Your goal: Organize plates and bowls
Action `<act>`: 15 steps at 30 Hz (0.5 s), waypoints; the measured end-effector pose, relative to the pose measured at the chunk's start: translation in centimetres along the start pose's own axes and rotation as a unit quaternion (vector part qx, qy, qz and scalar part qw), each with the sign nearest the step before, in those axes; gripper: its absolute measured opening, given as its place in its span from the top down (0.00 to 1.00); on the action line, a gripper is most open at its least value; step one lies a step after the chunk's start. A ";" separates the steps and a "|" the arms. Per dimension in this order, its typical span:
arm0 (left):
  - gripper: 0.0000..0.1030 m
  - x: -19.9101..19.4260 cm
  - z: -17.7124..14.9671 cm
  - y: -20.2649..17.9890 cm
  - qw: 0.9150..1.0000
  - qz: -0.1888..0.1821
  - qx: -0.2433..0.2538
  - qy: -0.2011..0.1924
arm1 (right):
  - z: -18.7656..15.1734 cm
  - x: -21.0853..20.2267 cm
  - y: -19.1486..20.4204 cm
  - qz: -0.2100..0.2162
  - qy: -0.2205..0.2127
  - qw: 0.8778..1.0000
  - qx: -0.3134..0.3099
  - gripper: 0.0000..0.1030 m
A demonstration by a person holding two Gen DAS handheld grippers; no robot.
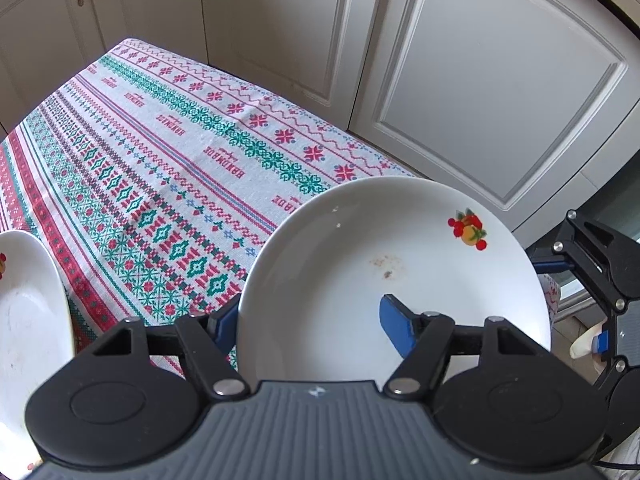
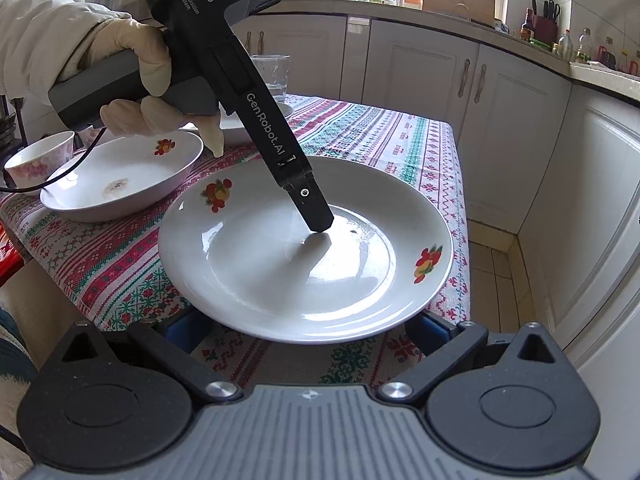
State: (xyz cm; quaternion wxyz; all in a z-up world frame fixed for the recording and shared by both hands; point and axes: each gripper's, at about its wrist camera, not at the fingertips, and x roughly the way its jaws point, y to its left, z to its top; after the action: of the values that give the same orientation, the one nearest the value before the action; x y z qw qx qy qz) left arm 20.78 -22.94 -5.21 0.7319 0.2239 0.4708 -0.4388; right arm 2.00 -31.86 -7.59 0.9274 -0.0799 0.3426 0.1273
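A white plate with fruit decals [image 1: 360, 264] [image 2: 280, 264] sits tilted at the near right corner of the patterned tablecloth [image 1: 160, 160]. My left gripper [image 1: 312, 320] straddles its rim: one blue finger [image 1: 396, 322] rests inside the plate, the other lies under its outer edge. In the right wrist view the left gripper's finger [image 2: 312, 208] touches the plate's inside. My right gripper [image 2: 304, 330] is open below the plate's near rim, its blue fingers [image 2: 182, 330] partly hidden under it. A second white fruit-decal bowl [image 2: 120, 176] [image 1: 28, 320] sits to the left.
A floral cup [image 2: 40, 160] stands at the far left. A glass [image 2: 272, 74] stands on another plate [image 2: 236, 126] behind the left gripper. White cabinets [image 1: 460, 80] face the table's far side. The counter [image 2: 560, 52] holds bottles and a knife block.
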 end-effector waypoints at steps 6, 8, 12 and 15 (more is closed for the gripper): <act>0.32 -0.9 0.1 0.1 1.000 -0.007 -0.003 -0.016 | 0.7 -0.1 0.0 0.000 0.013 1.000 0.004 0.00; 0.32 -1.2 0.1 0.2 1.000 -0.007 -0.003 -0.020 | 1.1 -0.1 0.1 -0.002 0.015 1.000 -0.002 0.00; 0.32 -1.7 0.4 0.9 0.999 -0.006 -0.011 -0.030 | 2.0 -0.2 -0.2 -0.001 0.014 1.000 -0.012 0.00; 0.32 -1.9 0.8 1.6 0.999 -0.003 -0.018 -0.035 | 3.0 0.2 -0.8 0.003 0.013 1.000 -0.018 0.00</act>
State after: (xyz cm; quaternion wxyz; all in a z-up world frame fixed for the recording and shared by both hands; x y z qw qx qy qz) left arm 22.22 -21.93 -3.31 0.7510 0.1934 0.4532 -0.4396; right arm 4.16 -31.89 -5.40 0.9208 -0.0975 0.3526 0.1353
